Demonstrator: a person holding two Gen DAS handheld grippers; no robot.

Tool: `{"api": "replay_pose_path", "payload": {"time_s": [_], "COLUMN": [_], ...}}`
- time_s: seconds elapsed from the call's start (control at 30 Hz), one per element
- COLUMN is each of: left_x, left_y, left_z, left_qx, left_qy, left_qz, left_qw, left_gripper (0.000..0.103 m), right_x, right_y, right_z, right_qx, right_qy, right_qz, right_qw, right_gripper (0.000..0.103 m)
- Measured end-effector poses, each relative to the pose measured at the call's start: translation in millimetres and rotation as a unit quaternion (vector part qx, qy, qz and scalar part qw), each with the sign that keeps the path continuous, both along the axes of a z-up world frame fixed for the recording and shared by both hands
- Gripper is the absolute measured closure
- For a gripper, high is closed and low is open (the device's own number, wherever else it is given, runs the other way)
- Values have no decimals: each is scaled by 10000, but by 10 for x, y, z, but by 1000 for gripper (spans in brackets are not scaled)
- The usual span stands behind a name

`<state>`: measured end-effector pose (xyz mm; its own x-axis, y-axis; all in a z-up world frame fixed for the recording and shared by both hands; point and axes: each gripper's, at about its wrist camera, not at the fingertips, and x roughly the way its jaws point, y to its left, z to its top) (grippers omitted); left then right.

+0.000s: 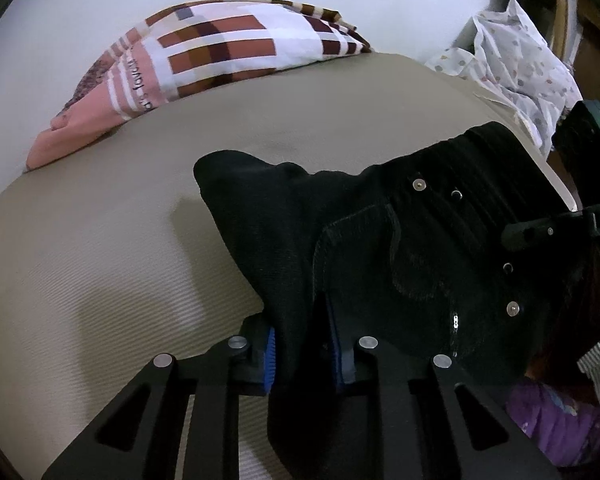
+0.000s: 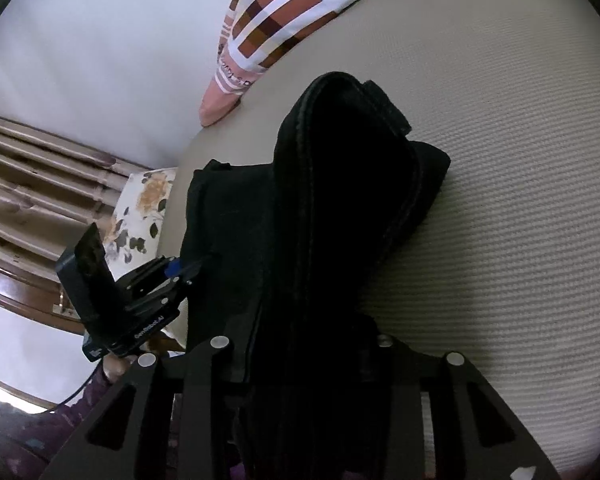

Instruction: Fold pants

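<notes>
Black pants (image 1: pixel 400 240) lie bunched on a beige mattress (image 1: pixel 100 240), with metal snaps and a pocket seam showing. My left gripper (image 1: pixel 302 350) is shut on a fold of the pants between its blue pads (image 1: pixel 270 360). In the right wrist view the pants (image 2: pixel 340 220) rise in a dark fold over my right gripper (image 2: pixel 300 360), which is shut on the cloth; its fingertips are hidden under the fabric. The left gripper also shows in the right wrist view (image 2: pixel 180 272), pinching the pants' left edge. The right gripper's body shows at the right edge of the left wrist view (image 1: pixel 560 228).
A folded pink, white and brown checked blanket (image 1: pixel 204 60) lies at the far side against the white wall. A crumpled white dotted cloth (image 1: pixel 516 68) sits at the bed's far right corner. A floral cushion (image 2: pixel 140 208) and wooden furniture (image 2: pixel 28 168) stand beyond the bed's left edge.
</notes>
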<state>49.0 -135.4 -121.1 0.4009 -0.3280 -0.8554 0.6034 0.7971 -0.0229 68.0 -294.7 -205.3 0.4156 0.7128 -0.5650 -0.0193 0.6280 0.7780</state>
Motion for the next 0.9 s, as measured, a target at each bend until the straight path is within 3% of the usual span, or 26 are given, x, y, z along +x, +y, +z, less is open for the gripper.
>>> {"api": "replay_pose_path", "payload": {"time_s": [0.9], "left_x": [88], "left_y": [729], "left_z": [206], "left_qx": [-79], "left_qy": [-261], "left_qz": [706], "left_qw": [9971], "left_gripper": [83], "right_x": [252], "right_y": [658], "right_z": [50], "right_qx": [216], "right_qy": [-141], "right_qz": [370], "right_qw": [9990], "right_gripper": [72]}}
